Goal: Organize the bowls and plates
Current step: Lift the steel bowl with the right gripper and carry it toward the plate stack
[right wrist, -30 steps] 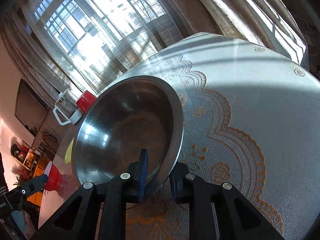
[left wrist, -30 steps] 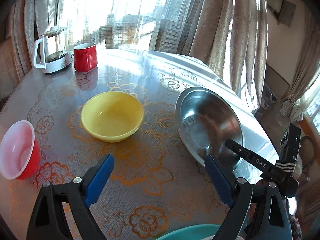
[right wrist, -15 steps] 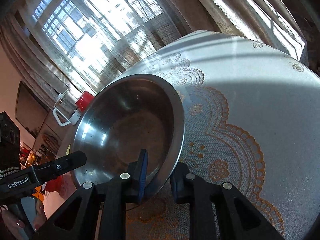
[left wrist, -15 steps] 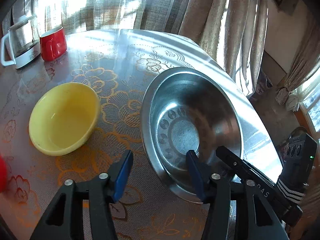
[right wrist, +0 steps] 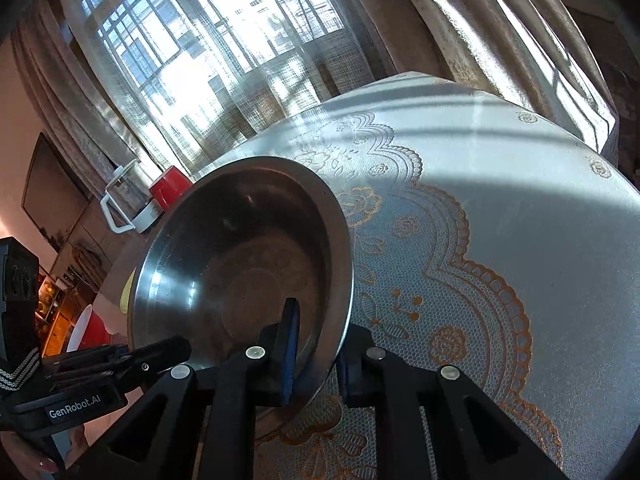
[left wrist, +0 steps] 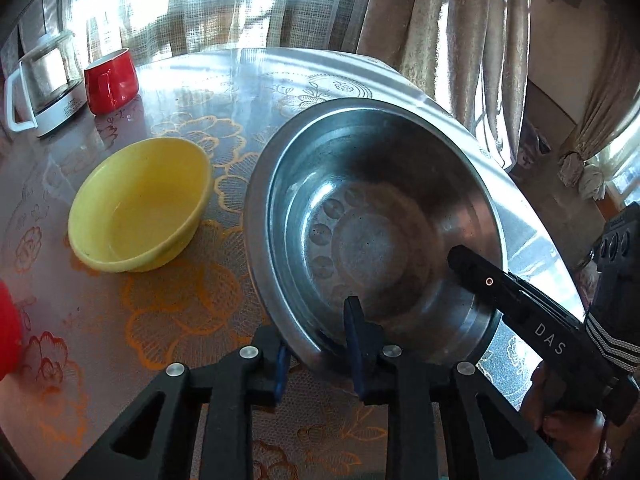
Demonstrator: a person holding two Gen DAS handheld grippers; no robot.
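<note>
A large steel bowl [left wrist: 380,220] is tilted over the flowered table, its near rim between the blue pads of my left gripper [left wrist: 318,348], whose jaws are closing onto it. My right gripper [right wrist: 320,352] holds another part of the rim of the same steel bowl [right wrist: 240,260], with one pad inside and one outside, and its jaws are tightening. Its black finger [left wrist: 480,276] reaches over the rim from the right in the left wrist view. To the left of the steel bowl a yellow bowl [left wrist: 136,208] sits upright and empty on the table.
A red bowl [left wrist: 6,328] shows at the left edge. A red mug [left wrist: 110,80] and a white glass kettle [left wrist: 44,84] stand at the back left. Curtains hang close behind the round table [left wrist: 180,320]. The table edge curves past on the right.
My left gripper swung right from the yellow bowl to the steel bowl, dropped, and narrowed from wide open around its near rim. The right gripper kept its grip and barely moved.
</note>
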